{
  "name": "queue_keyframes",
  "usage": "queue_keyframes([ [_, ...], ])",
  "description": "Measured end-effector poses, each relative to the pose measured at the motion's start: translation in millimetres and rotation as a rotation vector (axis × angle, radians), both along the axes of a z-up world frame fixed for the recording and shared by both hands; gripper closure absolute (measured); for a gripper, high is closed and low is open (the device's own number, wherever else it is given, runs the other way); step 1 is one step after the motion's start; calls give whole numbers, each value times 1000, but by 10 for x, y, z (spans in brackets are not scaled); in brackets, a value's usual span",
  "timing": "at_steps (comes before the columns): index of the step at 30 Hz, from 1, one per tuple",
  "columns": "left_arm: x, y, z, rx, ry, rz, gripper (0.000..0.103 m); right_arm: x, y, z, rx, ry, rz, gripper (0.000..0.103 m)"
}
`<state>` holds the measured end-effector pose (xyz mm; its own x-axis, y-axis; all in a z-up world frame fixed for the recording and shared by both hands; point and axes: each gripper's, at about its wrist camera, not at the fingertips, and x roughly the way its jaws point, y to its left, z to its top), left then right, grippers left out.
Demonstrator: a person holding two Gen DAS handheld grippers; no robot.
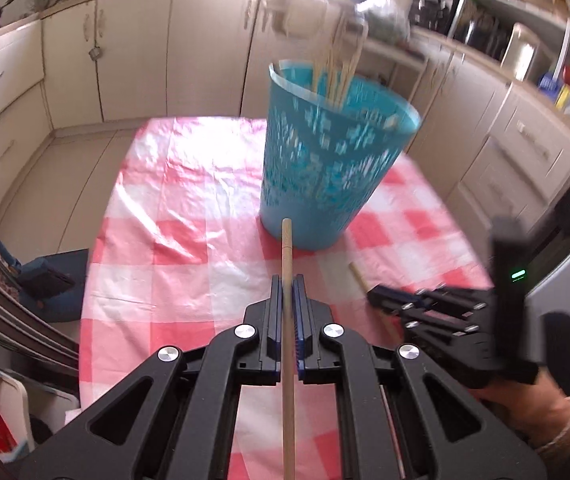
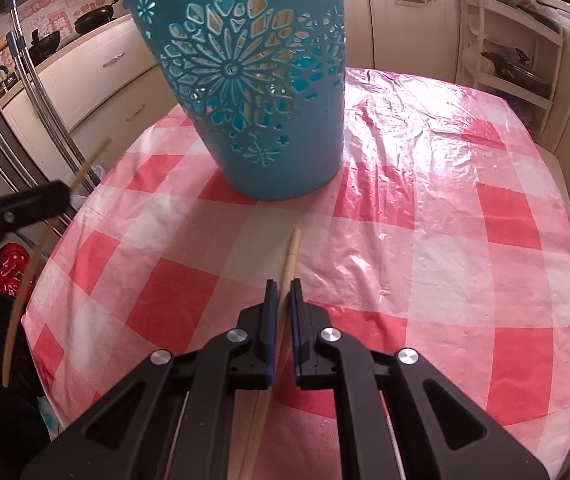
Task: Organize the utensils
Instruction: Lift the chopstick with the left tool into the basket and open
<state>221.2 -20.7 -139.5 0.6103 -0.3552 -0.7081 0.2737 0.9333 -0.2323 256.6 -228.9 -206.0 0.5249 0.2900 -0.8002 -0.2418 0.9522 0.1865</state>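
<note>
Chopsticks (image 1: 337,68) already in basket (image 1: 325,176); two more pinched, one per gripper (image 1: 288,280) (image 2: 283,284), not yet dropped in.

**What the views leave unclear**

In the left wrist view the blue basket (image 1: 333,160) is smeared by motion blur, its cut-out pattern unreadable, and the sticks (image 1: 339,56) standing in it cannot be counted. The chopstick (image 1: 287,320) runs off the bottom edge. In the right wrist view the basket's rim is cut off at the top (its contents hidden), and the second chopstick (image 2: 285,280) also leaves the frame below.
</note>
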Motion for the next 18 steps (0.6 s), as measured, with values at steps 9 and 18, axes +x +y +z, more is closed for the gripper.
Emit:
queue_keyframes([
  [9,-100,275,1116,-166,-267,42,98,3,-60,-12,28,-2,-7,96],
  [18,457,65,1558,-223,-384,111,98,21,-125,-12,65,8,-11,95],
])
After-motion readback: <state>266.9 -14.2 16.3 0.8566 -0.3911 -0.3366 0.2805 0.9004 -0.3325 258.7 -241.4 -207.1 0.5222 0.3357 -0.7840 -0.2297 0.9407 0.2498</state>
